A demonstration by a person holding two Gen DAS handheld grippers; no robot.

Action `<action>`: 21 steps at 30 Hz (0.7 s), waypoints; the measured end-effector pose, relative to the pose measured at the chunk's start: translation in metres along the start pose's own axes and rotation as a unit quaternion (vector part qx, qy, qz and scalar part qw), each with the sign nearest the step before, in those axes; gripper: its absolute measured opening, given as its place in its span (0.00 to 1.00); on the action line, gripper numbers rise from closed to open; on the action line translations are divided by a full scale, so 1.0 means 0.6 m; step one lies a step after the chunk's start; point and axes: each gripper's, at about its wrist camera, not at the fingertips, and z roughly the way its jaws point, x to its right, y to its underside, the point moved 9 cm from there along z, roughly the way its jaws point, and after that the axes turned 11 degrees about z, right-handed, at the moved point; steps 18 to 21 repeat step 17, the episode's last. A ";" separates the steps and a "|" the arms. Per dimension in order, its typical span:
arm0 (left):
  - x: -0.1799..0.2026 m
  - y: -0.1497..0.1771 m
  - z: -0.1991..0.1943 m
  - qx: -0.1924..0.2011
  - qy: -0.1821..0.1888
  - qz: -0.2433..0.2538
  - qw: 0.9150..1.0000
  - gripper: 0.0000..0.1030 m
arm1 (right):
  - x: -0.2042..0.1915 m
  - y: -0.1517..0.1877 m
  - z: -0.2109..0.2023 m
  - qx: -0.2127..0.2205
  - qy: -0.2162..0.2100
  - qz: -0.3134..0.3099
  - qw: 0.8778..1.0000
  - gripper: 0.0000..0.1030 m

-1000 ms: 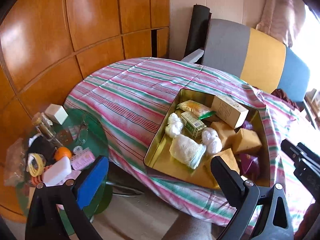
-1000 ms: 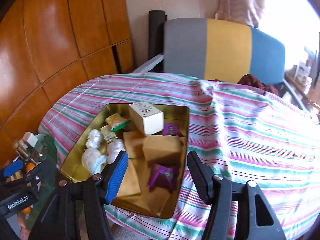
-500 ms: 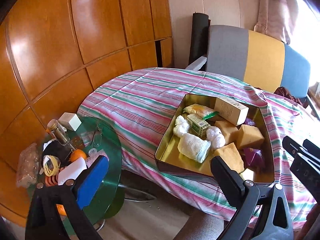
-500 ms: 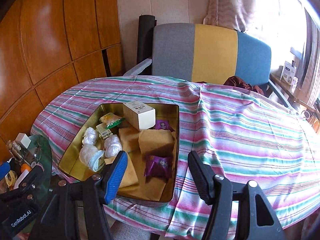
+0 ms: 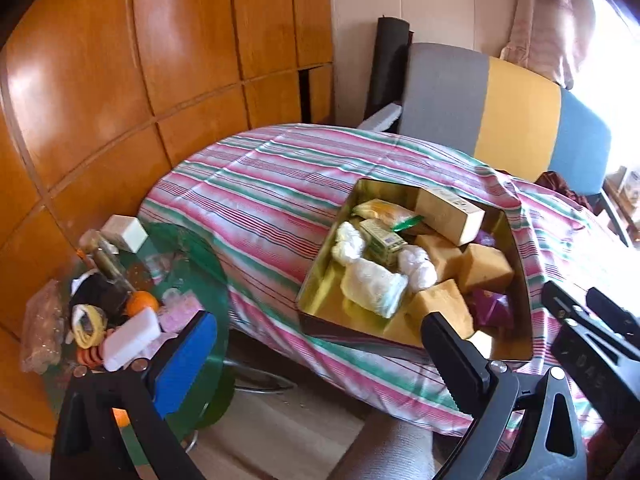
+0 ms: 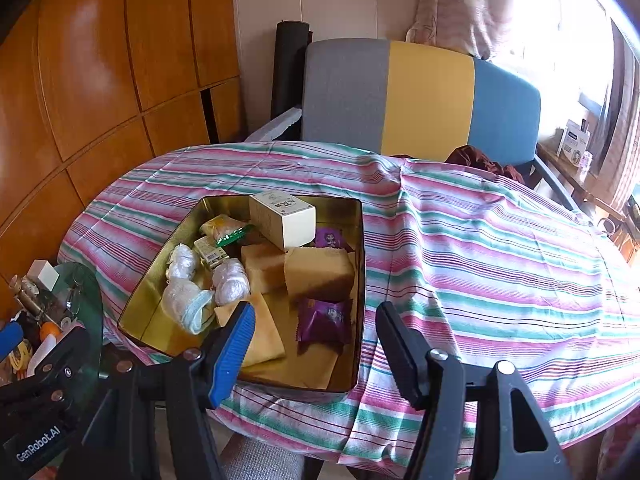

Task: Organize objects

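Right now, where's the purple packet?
In the right wrist view the purple packet lies in the gold tin, near its right wall at the front, just below the sponge block.

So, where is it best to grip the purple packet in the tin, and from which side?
Probably from above, across the middle of the purple packet. It lies flat on the floor of the tin, near the right wall, so a sideways approach looks blocked. The right gripper is open and nearest.

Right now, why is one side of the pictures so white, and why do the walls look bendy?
Right wrist view: sunlight through the window washes out the top right corner. Left wrist view: the same glare whitens its right edge, and the tin looks slightly blurred. Both views: the fisheye lens curves the wooden wall panels.
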 end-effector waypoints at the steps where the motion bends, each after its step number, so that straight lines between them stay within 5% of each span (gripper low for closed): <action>1: 0.003 -0.001 0.002 -0.001 0.005 -0.002 1.000 1.00 | 0.001 -0.002 0.002 -0.002 0.000 0.003 1.000 0.62; 6: 0.020 -0.010 0.028 -0.024 0.030 0.001 0.999 0.99 | 0.011 -0.015 0.016 -0.004 -0.001 0.021 1.000 0.62; 12: 0.023 -0.019 0.056 -0.021 -0.006 0.011 1.000 0.96 | 0.024 -0.033 0.054 -0.021 0.000 0.037 0.999 0.62; 21: 0.004 -0.015 0.069 -0.031 -0.002 -0.008 0.999 0.96 | 0.022 -0.058 0.109 -0.037 -0.015 0.036 0.999 0.62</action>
